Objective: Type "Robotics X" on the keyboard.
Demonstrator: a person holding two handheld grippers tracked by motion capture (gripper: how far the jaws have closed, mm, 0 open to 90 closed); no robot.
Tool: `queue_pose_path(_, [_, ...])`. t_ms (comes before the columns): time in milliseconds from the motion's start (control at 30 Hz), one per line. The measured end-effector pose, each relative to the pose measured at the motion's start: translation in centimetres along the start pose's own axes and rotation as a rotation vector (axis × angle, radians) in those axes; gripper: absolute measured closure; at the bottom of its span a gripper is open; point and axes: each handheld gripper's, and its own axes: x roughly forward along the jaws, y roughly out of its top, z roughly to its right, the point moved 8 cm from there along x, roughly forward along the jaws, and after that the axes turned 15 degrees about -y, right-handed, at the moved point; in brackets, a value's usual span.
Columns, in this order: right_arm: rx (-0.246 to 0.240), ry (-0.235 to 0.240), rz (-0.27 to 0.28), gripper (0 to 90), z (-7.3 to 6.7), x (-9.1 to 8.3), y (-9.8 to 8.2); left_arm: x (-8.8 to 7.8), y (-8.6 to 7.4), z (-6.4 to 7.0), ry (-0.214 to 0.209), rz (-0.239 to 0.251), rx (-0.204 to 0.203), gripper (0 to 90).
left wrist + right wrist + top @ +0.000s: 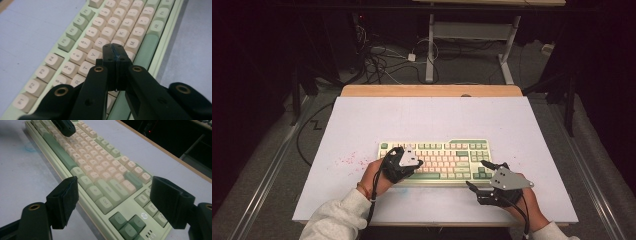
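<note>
Left fingers (115, 53): closed, empty, tips over keyboard (437, 160) letter keys.
Right fingers (112, 202): open, empty, waiting.
Progress: key-pressing seems underway.

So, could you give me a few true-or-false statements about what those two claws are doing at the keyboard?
1. The left claw is shut, its tip over the cream letter keys of the pale green and cream keyboard. True.
2. The right claw is clamped on a key. False: its jaws stand wide apart, holding nothing.
3. The keyboard lies on a white table top. True.
4. The right claw is near the keyboard's function-key end. False: it is by the arrow keys.
</note>
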Motion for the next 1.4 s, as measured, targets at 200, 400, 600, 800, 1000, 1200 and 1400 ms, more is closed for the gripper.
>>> queue_pose_path(200, [0.001,0.001,-0.004,24.0,0.0,0.0,-0.1,-1.1,-0.2,-0.2,0.037,0.036,0.01,84.5])
queue_pose_path(400, [0.005,-0.001,-0.003,24.2,0.2,0.0,0.0,-1.7,-0.7,-0.2,0.066,0.055,0.033,79.4])
queue_pose_path(600, [0.011,0.0,-0.004,24.4,0.2,0.0,0.0,-2.1,-1.2,-0.2,0.087,0.043,0.051,58.1])
queue_pose_path(800, [0.008,0.001,-0.003,24.9,0.2,0.0,0.1,-2.7,-1.7,0.0,0.115,0.058,0.069,35.7])
queue_pose_path(1000, [0.011,0.005,-0.007,28.7,0.2,0.0,0.1,-3.2,-2.1,0.1,0.16,0.104,0.058,21.4])
queue_pose_path(1200, [0.004,0.031,-0.009,51.0,0.1,-0.1,0.2,-3.8,-2.9,0.4,0.173,0.122,0.053,17.8])
queue_pose_path(1400, [-0.004,0.065,-0.03,77.7,0.0,0.1,0.5,-4.4,-4.2,0.7,0.187,0.119,0.042,17.8])
